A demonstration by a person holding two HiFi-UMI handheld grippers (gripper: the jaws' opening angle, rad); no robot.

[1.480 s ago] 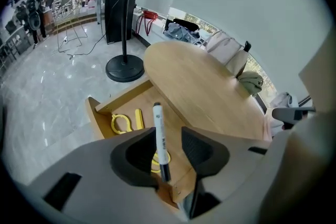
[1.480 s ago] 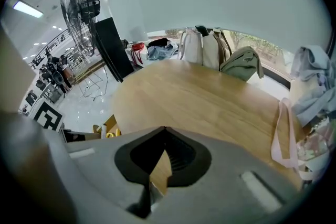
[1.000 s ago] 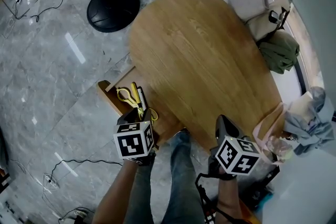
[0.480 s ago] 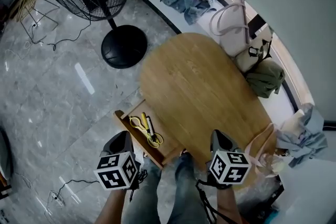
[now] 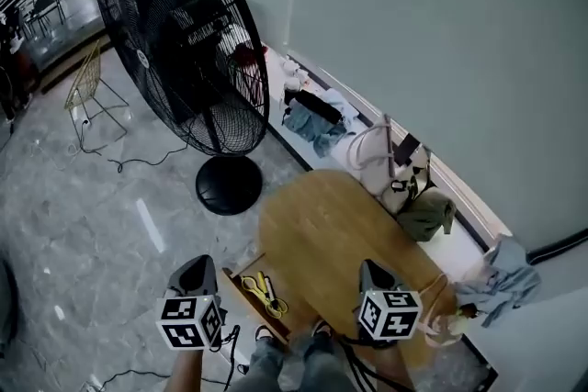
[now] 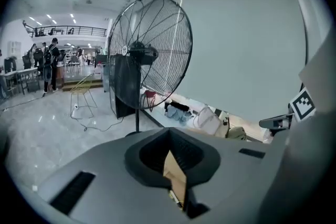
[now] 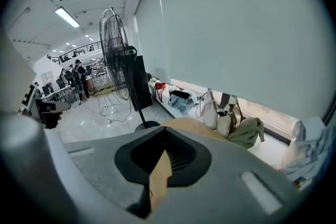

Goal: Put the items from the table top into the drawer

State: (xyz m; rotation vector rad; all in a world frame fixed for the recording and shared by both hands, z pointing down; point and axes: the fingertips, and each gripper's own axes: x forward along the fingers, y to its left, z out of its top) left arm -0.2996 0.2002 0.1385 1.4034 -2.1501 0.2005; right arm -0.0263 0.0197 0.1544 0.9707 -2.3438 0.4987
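The task is judged to be all but done: the top of the wooden counter (image 5: pixel 335 234) is seen bare in the head view, apart from the near end that is covered by the right hand-held gripper (image 5: pixel 372 273), and yellow-handled scissors (image 5: pixel 251 284) with another small yellow item just beside them are found lying in the drawer (image 5: pixel 238 287), which is pulled out at the counter's 8 o'clock side. What is left, as far as can be told, is the shutting of the drawer. The left hand-held gripper (image 5: pixel 197 269) is held apart from the drawer, which lies near it at about 3 o'clock; from the right hand-held gripper the drawer lies at about 9 o'clock. In each gripper view the jaws are seen pressed together with nothing between them, and both are pointed out over the room towards the standing fan (image 5: pixel 179 50).
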